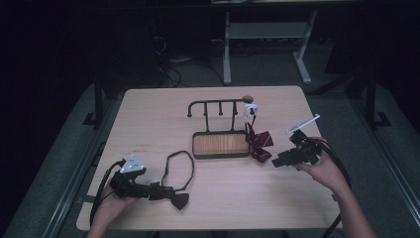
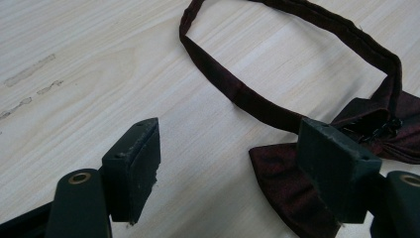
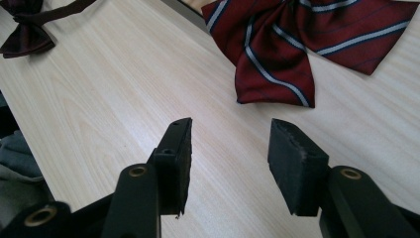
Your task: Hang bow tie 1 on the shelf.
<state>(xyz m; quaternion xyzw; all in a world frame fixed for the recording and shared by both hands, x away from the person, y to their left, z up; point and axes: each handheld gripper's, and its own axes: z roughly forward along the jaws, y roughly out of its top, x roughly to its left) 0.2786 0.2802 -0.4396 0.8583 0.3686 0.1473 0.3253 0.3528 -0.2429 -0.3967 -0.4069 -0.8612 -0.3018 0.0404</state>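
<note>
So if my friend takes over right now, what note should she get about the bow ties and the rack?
Left hand-held gripper: open, low over the table, one jaw over the dark bow tie, not gripping it.
Right hand-held gripper: open, nothing between the jaws, pointing at the striped red bow tie.
Things: the striped bow tie hangs from the right end of the hook rack, its lower part resting on the table beside the rack's wooden base. The dark bow tie lies flat near the left front, its strap looped out.
Done: striped tie looks hung.
Left: probably grip the dark tie and hang it too.
</note>
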